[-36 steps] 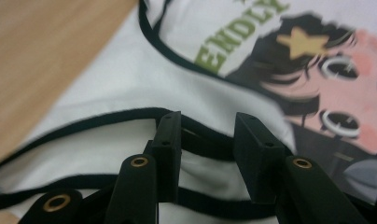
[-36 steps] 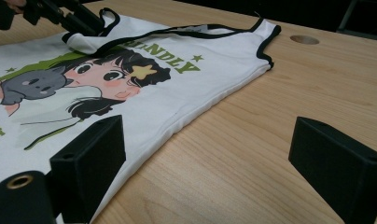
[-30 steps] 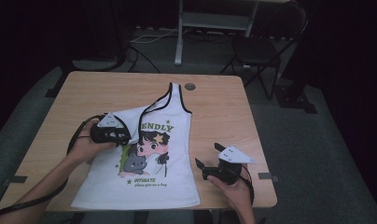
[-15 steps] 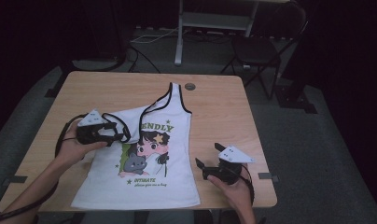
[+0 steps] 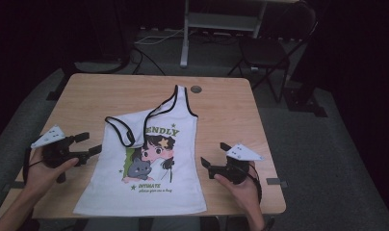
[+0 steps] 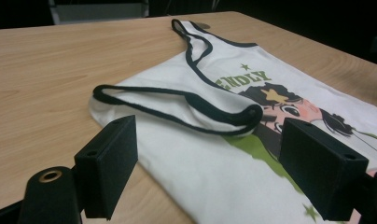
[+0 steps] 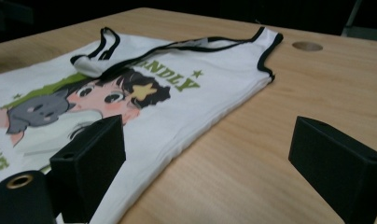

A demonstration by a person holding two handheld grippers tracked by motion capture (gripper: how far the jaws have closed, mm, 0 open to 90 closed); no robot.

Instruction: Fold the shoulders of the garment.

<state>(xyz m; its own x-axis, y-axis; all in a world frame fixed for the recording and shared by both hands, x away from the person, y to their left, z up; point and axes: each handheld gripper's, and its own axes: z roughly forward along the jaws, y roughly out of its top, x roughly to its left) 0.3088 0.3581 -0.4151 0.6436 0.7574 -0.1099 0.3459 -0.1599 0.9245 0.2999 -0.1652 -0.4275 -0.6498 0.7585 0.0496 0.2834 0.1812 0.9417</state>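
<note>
having quit the tank top (image 5: 149, 163), left gripper (image 5: 89, 144) opened.

Matt cloth tank top (image 5: 149, 163) (smooth wood table (image 5: 101, 96)).

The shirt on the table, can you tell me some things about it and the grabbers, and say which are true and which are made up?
1. The white tank top lies on the wooden table. True.
2. The left gripper is squeezing the shirt. False: its jaws have just been opening, stand apart with nothing between them, and sit beside the shirt's edge.
3. One strap is folded down over the picture on the front. True.
4. The right gripper holds the shirt's hem. False: it is open over bare table, beside the shirt.
5. The shirt's edging is red. False: it is black.
</note>
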